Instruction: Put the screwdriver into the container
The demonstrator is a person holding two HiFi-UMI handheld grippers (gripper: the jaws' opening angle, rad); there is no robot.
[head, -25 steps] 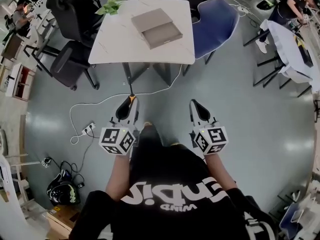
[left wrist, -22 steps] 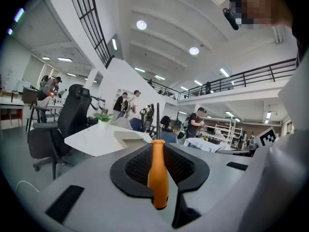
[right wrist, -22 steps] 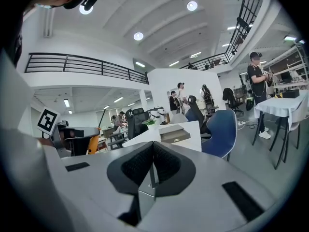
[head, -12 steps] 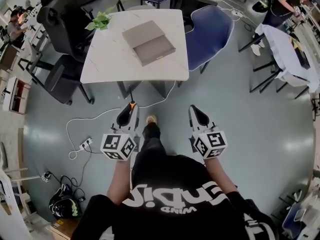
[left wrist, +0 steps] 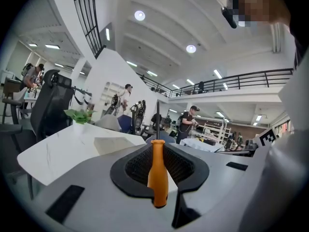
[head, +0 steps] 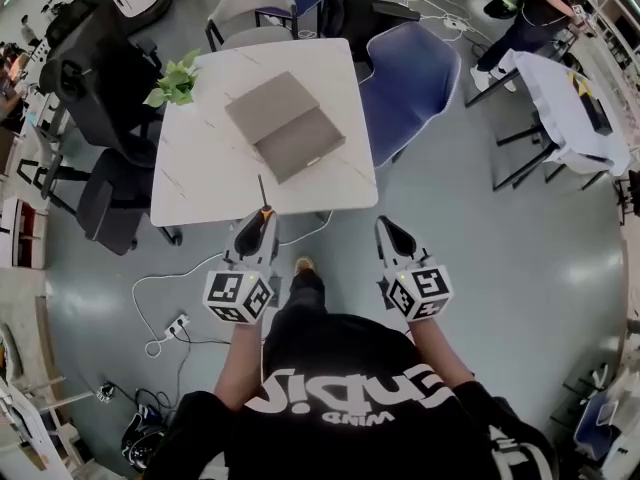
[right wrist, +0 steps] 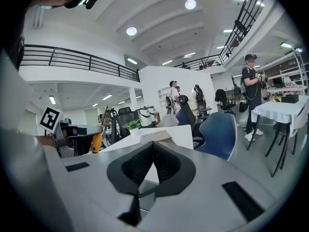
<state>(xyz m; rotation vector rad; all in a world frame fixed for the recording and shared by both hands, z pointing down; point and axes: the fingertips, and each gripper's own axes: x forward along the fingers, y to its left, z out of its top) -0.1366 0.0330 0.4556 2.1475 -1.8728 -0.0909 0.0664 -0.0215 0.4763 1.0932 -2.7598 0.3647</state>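
My left gripper [head: 257, 230] [left wrist: 158, 175] is shut on a screwdriver [left wrist: 158, 172] with an orange handle. Its dark shaft [head: 261, 190] points up and forward over the near edge of the white table [head: 200, 183]. The grey box-shaped container [head: 285, 126] lies open on that table, its lid [head: 265, 97] folded back at the far side. In the left gripper view the container [left wrist: 113, 144] shows low and to the left beyond the jaws. My right gripper [head: 394, 236] [right wrist: 152, 159] is shut with nothing in it, level with the left one, just short of the table's near right corner.
A small green plant [head: 172, 81] stands at the table's far left corner. A blue chair [head: 410, 78] sits to the table's right and black chairs [head: 100, 68] to its left. A white cable and power strip [head: 178, 324] lie on the floor. Another table [head: 568, 108] stands far right.
The person has walked forward: the table now lies much closer, and the screwdriver tip reaches over its near edge. Both grippers keep the same pose.
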